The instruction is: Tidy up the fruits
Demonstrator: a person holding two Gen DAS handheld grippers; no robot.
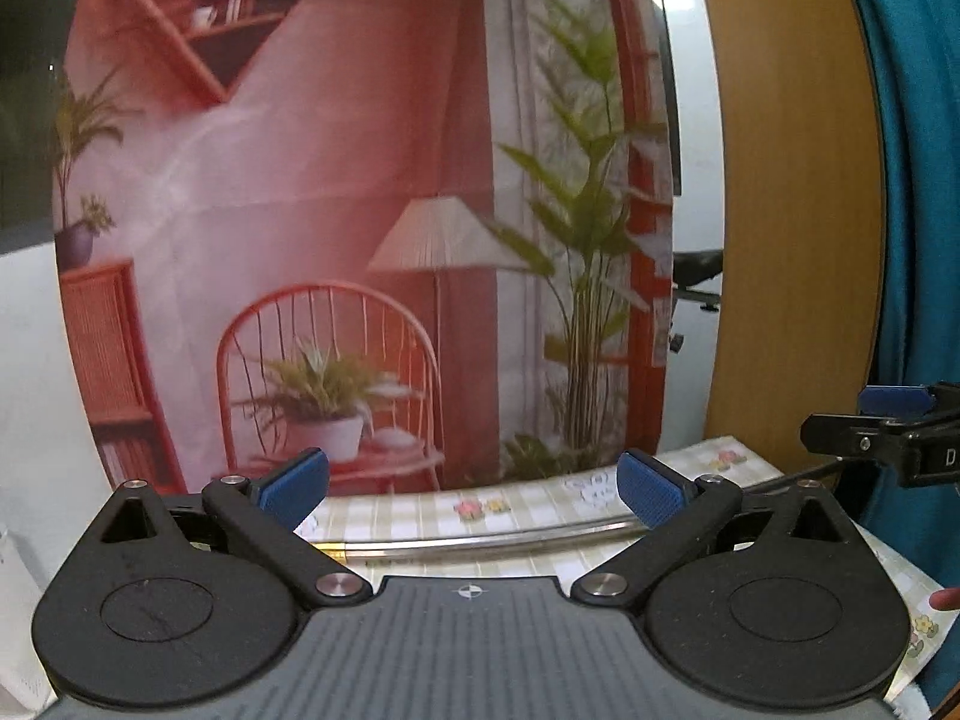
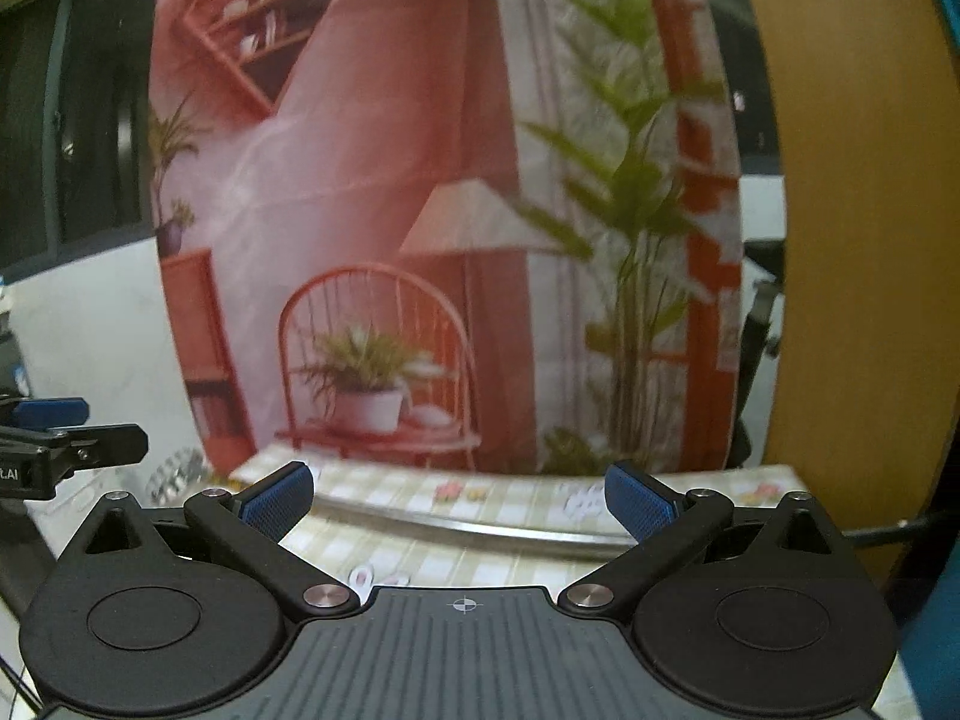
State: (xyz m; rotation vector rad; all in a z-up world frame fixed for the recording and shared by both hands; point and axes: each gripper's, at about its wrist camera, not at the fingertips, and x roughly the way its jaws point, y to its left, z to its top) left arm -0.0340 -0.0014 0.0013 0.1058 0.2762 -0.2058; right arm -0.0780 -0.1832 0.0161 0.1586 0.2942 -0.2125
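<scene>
Left wrist view: your left gripper (image 1: 474, 489) has its blue-padded jaws spread wide, nothing between them. It looks over a checked floral tablecloth (image 1: 528, 507) with a curved metal rail (image 1: 480, 543) across it, toward a printed pink room-scene backdrop (image 1: 360, 210). Your right gripper (image 1: 894, 420) pokes in at right.

Right wrist view: right gripper (image 2: 459, 501) also wide apart and empty; left gripper (image 2: 54, 426) at left edge. No fruit shows in either view, so I can't tell where it is.
</scene>
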